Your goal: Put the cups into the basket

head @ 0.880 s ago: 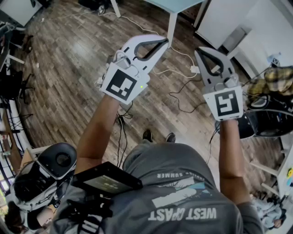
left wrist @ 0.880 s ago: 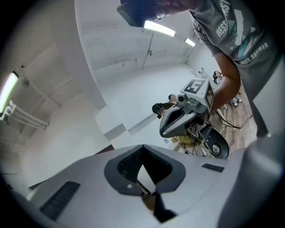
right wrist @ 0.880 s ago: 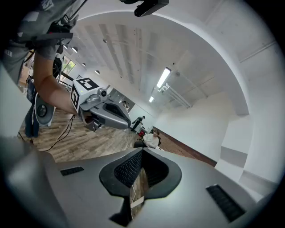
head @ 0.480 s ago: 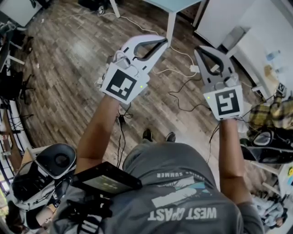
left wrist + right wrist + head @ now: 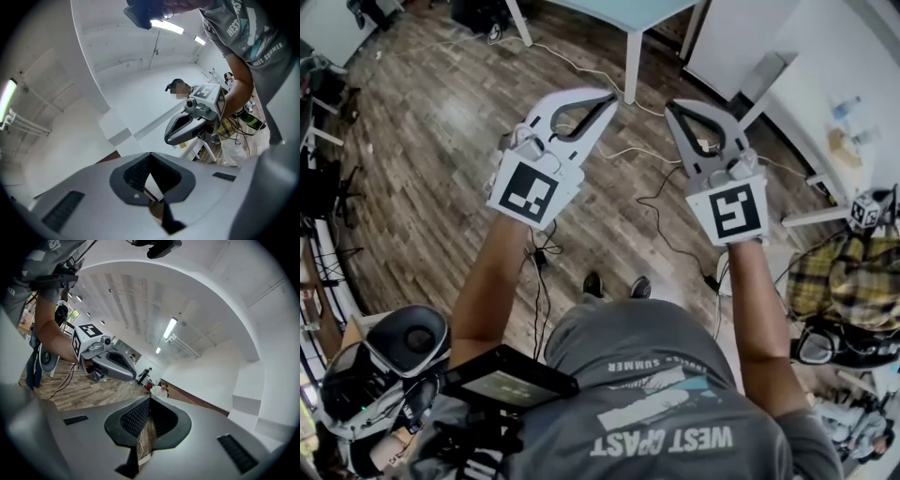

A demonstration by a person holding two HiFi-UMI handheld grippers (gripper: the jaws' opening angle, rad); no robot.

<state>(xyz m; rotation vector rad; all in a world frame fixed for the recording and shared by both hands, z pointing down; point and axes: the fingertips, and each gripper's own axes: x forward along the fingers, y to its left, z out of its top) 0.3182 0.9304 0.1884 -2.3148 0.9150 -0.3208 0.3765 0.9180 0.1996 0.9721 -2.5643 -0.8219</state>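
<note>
Grippers side by side in upper centre of head view, held out over wood floor (image 5: 412, 159), near each other but not touching. L gripper (image 5: 610, 94): tips meet, empty. Its own view agrees, jaws closed at the tip w/ only the moulded gap behind them and nothing in it. That view points up at white wall and ceiling light (image 5: 166, 26). R gripper (image 5: 671, 105): same, tips together, holding nothing. Its view looks low along the floor toward a far wall. Each gripper shows in the other's view, upper right for L cam, upper left for R cam. Table leg (image 5: 632, 58) at top centre, just past the tips. Cables (image 5: 661, 202) on floor below both grippers. Shoes (image 5: 614, 284) at centre. Plaid cloth (image 5: 853, 272) at right edge. Cups, basket: in no view.
</note>
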